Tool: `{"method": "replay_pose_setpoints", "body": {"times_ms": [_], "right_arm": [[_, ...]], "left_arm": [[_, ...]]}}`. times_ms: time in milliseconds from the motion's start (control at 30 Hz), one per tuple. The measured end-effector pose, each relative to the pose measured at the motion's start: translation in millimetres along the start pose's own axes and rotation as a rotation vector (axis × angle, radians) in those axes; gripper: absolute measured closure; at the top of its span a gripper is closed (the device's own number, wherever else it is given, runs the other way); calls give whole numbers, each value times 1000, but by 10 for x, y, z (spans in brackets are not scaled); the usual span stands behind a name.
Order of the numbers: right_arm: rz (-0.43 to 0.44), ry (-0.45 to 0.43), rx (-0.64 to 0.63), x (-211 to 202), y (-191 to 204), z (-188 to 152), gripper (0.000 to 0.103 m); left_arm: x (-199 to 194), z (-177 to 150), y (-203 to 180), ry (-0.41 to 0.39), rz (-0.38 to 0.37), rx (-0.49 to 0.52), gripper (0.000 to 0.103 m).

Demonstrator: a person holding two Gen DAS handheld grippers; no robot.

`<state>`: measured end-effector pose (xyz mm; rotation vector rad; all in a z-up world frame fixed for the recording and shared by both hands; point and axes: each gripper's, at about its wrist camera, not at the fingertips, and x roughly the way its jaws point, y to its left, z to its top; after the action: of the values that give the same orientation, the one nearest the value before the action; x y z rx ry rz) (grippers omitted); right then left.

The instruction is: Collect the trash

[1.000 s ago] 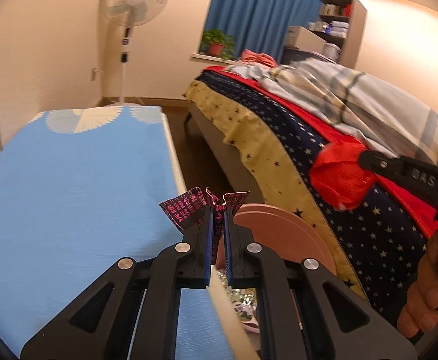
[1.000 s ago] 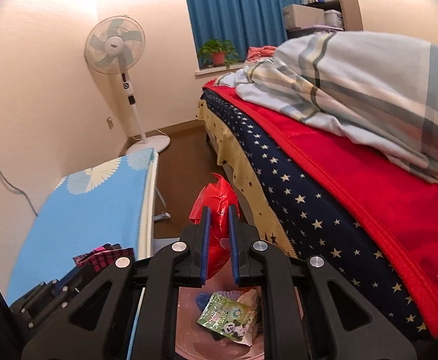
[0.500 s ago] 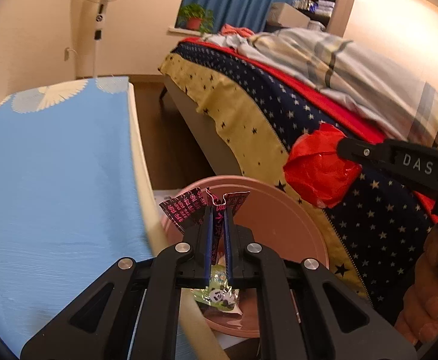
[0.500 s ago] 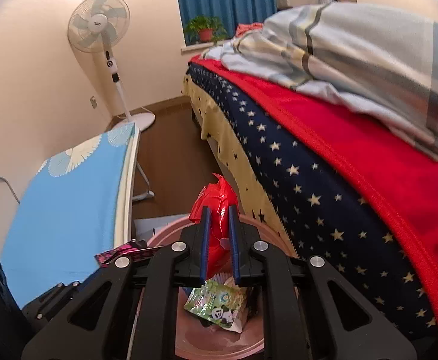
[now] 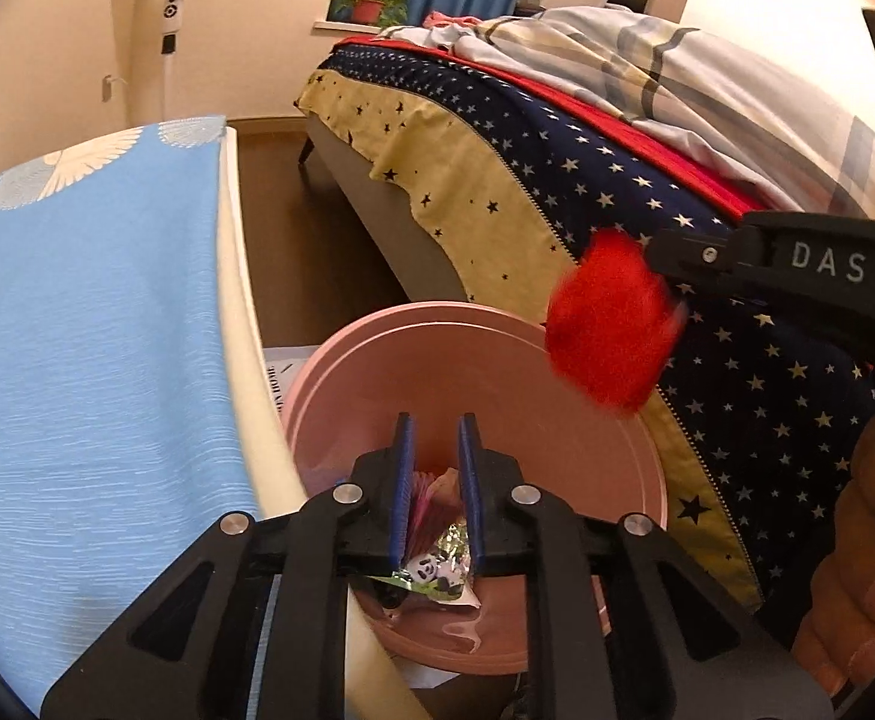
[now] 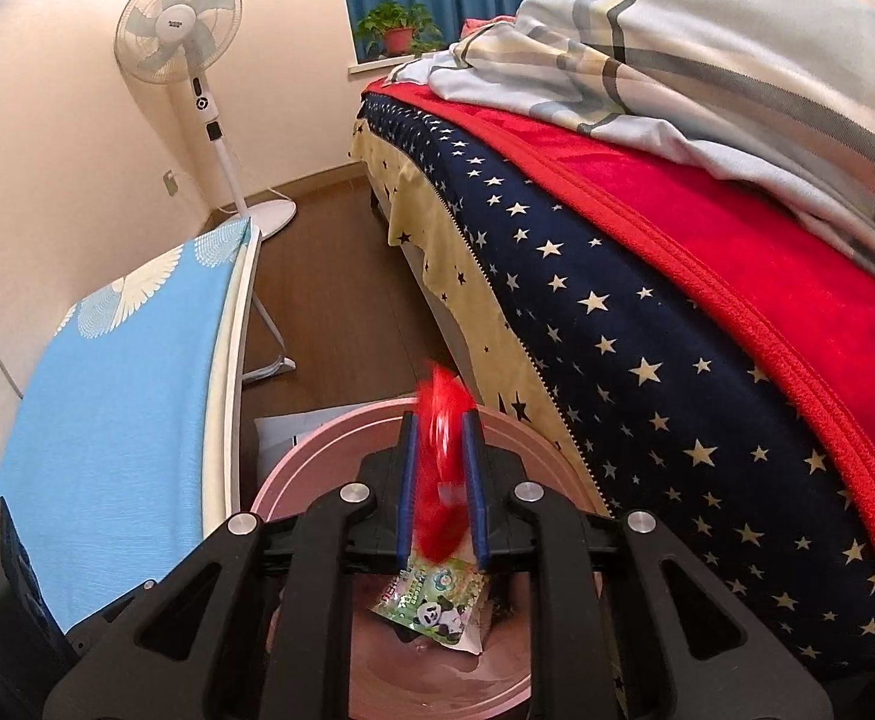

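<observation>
On the left was the blue ironing board (image 5: 83, 324). Next to it on the floor sat the pink bin (image 5: 497, 372), with a panda wrapper (image 6: 434, 603) already inside.

The left gripper (image 5: 437, 480) hung over the bin. Its jaws had just been opening, and nothing was between them; a pink wrapper (image 5: 428, 504) lay in the bin below.

The right gripper (image 6: 440, 480) had just been opening too. The red wrapper (image 6: 440, 468) looked blurry between the jaws, so it seemed to be slipping free. To drop it well, both grippers should stay over the middle of the bin.
</observation>
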<state>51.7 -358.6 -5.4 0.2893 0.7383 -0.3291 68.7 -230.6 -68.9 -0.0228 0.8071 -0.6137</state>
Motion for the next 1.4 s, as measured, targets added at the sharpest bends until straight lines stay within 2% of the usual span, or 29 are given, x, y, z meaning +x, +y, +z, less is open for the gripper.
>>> {"method": "replay_pose_setpoints", "body": {"times_ms": [300, 600, 633, 667, 733, 800, 867, 900, 967, 1033, 1133, 1300, 1400], "right_arm": [[43, -35, 8, -121, 15, 22, 87], [120, -158, -5, -664, 16, 51, 86], [128, -179, -20, -763, 35, 49, 79], [136, -199, -33, -859, 52, 46, 66], [151, -235, -48, -1036, 68, 34, 56], [163, -259, -55, -1188, 76, -7, 49], [178, -272, -65, -1329, 84, -81, 38], [179, -280, -67, -1400, 83, -134, 35], [174, -292, -78, -1523, 85, -239, 21], [165, -305, -82, -1636, 86, -343, 11], [162, -306, -110, -1762, 131, -503, 6], [166, -261, -164, -1838, 300, -858, 5], [170, -241, -203, -1823, 421, -1036, 5]], "left_arm": [[-235, 26, 119, -34, 31, -16, 88], [-907, 77, 137, -137, 60, 8, 88], [-993, 75, 129, -147, 66, 13, 84], [-1121, 66, 113, -163, 74, 23, 76], [-1320, 60, 87, -192, 89, 38, 63], [-1566, 81, 42, -224, 101, 61, 60], [-1783, 107, 1, -253, 126, 78, 45], [-1896, 112, -14, -273, 139, 82, 41], [-2089, 89, -10, -307, 161, 80, 30], [-2296, 14, 33, -335, 201, 59, 20], [-2455, -135, 111, -347, 262, 29, 11], [-2562, -421, 240, -332, 378, -24, 8], [-2587, -561, 331, -302, 408, -70, 8]]}}
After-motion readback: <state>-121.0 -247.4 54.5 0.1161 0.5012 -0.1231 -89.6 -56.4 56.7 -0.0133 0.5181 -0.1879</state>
